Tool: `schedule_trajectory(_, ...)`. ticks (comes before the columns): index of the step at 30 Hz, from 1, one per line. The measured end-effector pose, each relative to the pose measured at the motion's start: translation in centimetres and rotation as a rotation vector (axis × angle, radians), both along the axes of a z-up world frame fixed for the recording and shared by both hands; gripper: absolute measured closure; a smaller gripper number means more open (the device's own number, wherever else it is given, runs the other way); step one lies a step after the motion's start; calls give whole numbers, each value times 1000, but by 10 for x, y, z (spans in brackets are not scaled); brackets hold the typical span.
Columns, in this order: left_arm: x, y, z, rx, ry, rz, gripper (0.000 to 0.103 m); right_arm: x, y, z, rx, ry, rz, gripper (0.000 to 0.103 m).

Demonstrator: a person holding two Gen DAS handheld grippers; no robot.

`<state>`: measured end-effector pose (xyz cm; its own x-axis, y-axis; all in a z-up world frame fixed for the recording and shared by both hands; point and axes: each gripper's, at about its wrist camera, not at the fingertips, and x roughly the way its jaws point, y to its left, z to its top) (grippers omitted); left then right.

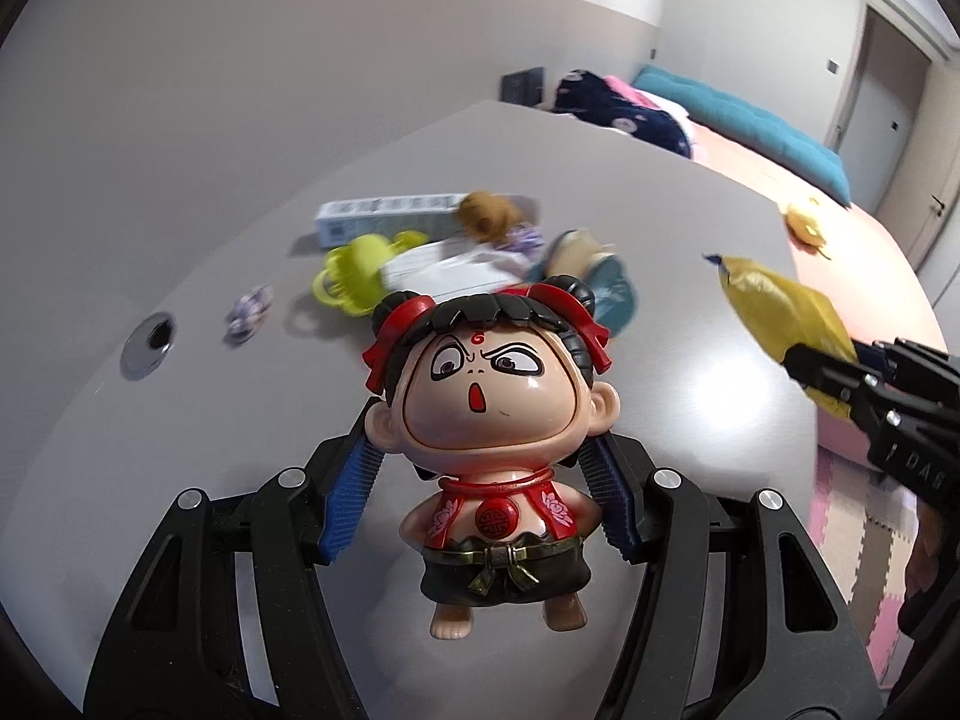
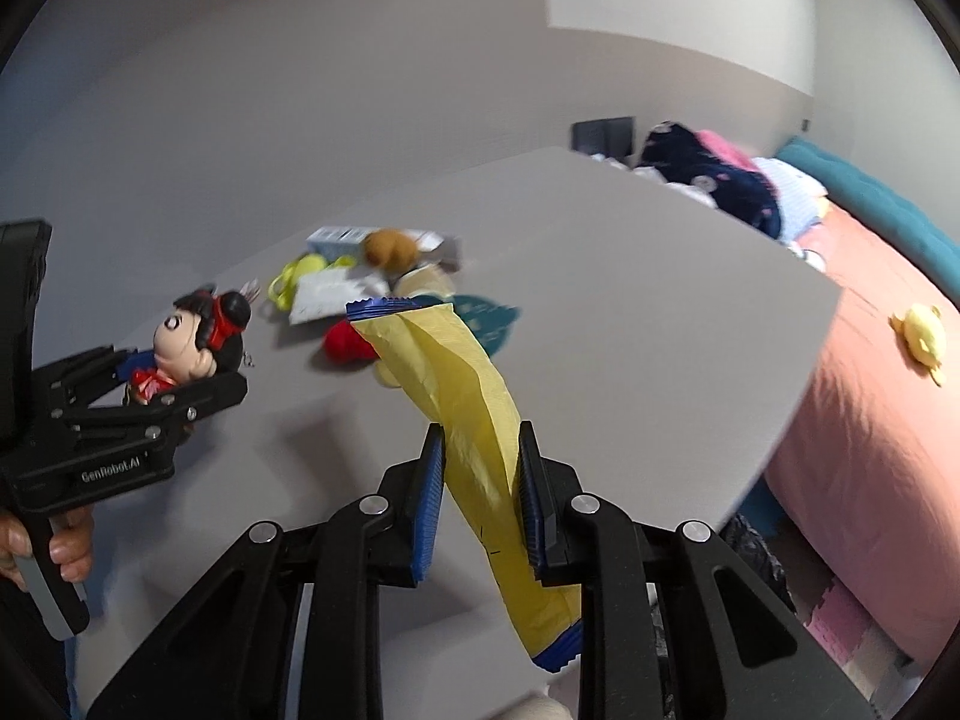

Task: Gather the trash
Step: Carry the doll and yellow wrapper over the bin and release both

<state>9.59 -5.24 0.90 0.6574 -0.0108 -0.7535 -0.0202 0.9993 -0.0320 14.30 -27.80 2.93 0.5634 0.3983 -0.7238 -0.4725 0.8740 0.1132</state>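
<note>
- Right gripper (image 2: 480,498): jaws clamped on yellow wrapper (image 2: 474,420), lifted clear of grey table (image 2: 660,312), presumably for disposal.
- Left gripper (image 1: 480,480): jaws clamped on figurine (image 1: 489,420); clutter at twelve o'clock.

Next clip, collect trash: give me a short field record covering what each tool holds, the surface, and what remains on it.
left tool: shut on the figurine, clear of the table
right tool: shut on the yellow wrapper, blue-edged at both ends
surface: grey table
remaining clutter: white box, yellow-green plastic toy, brown plush, teal item, all blurred
off the table: pink bed with a yellow toy
</note>
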Motion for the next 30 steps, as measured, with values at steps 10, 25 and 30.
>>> schedule_trajectory(10,22,-66,1,4,6,-120,42,6,-70,13,25,-28,-133,78)
schedule_trajectory(25,57,-192,-4,47,42,-356,42,8,-200,16,74,-36,-385,78)
schedule_trajectory(30,59,-229,-4,57,52,-432,42,5,-241,13,103,-32,-476,78)
